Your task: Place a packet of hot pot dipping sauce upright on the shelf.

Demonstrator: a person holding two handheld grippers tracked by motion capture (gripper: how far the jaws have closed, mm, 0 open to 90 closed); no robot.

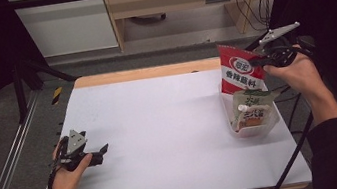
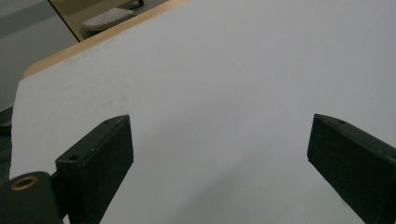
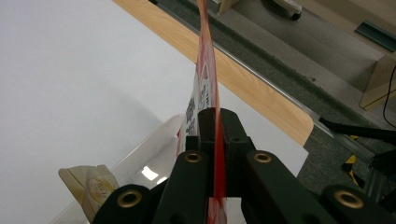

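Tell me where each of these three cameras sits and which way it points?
High view: above the person's side, looking forward and down on the table; both hands and forearms show.
Left gripper view: rides the left gripper, looking along its open jaws over bare table.
Right gripper view: rides the right gripper, jaws shut on the red packet, above the clear tub.
Shared: high and right gripper views both show the red packet and tub.
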